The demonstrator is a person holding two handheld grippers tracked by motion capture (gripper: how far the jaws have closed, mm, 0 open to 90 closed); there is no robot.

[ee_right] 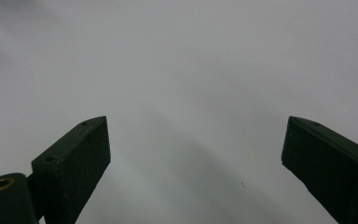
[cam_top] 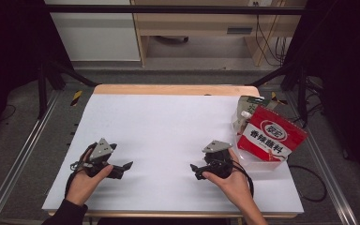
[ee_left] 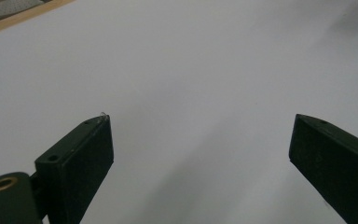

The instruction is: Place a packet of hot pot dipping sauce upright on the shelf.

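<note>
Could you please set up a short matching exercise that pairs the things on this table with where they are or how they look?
Things:
1. left hand-held gripper
2. right hand-held gripper
3. red pouch
4. clear tray

Descriptions:
A. holds the pouches at the table's right edge
B. open over bare white paper, near the front left
C. leans upright, with a white label band and a round logo
D. open over bare white paper, just left of the tray

Pairs: 1-B, 2-D, 3-C, 4-A
</note>
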